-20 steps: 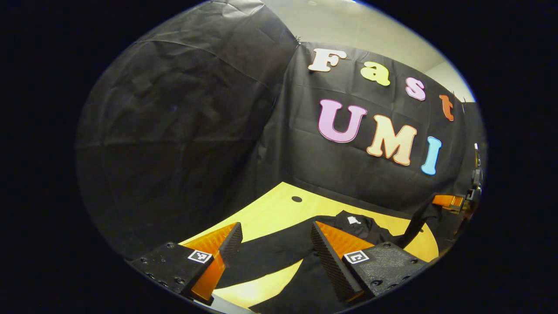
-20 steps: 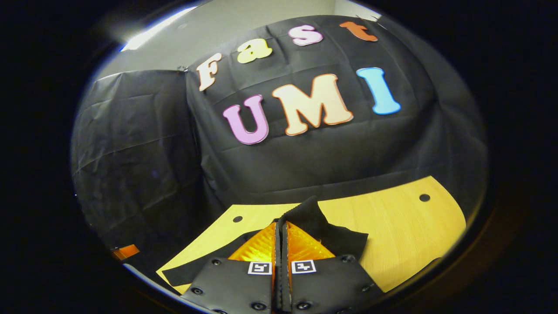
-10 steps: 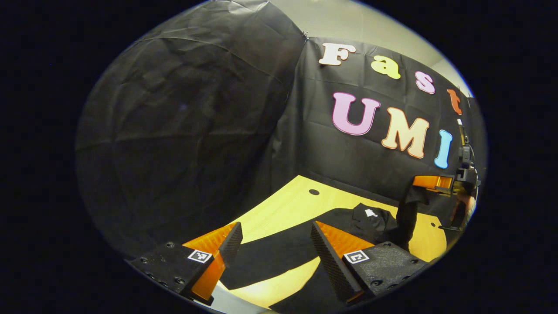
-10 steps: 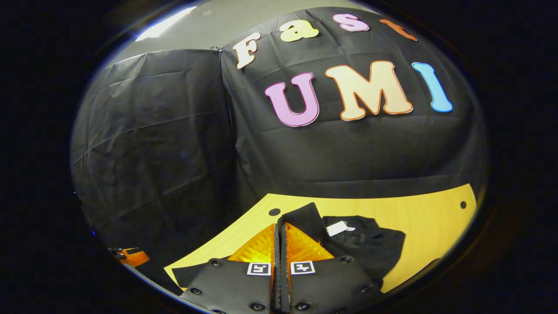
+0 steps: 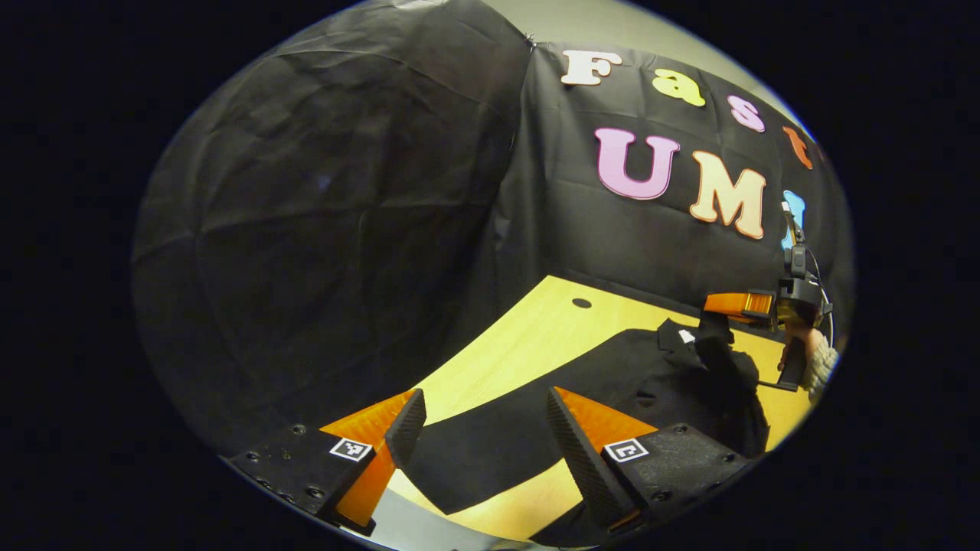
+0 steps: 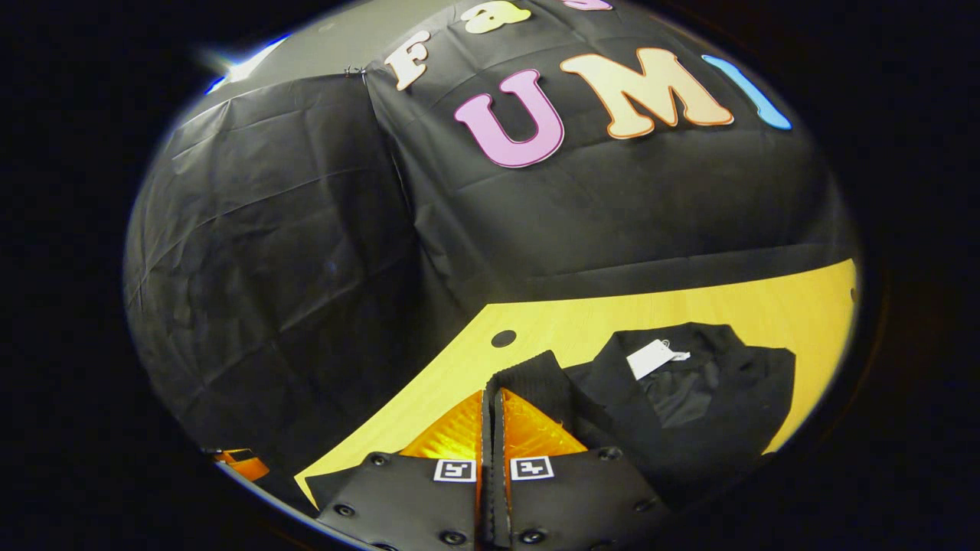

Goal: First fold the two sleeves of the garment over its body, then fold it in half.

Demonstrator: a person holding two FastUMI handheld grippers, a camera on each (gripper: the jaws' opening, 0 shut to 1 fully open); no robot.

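Looking along the right gripper [image 6: 494,398] in the right gripper view, we found its orange fingers pressed together with a ribbed black cuff standing up between their tips, so its jaws were clamped on the right sleeve [image 6: 532,383] of the garment [image 6: 689,398]. That black garment lay spread on the yellow wooden bench [image 6: 612,325], its collar end near the far edge with a white tag [image 6: 651,358] showing at the neck. A round hole [image 6: 503,337] marked the bench surface near the black cloth wall. In the left gripper view we saw the left gripper [image 5: 478,421] hovering low over the near part of the bench [image 5: 521,352], its jaws wide apart and holding nothing; between its two ribbed fingers the left sleeve [image 5: 490,459] ran across the wood as a dark band, apart from both fingers. Farther off in that same view, the right gripper [image 5: 735,304] was raised above the garment [image 5: 651,375], with the right sleeve [image 5: 720,352] hanging from its orange fingers down onto the body cloth, and a hand in a pale knitted cuff [image 5: 818,363] was holding its handle.
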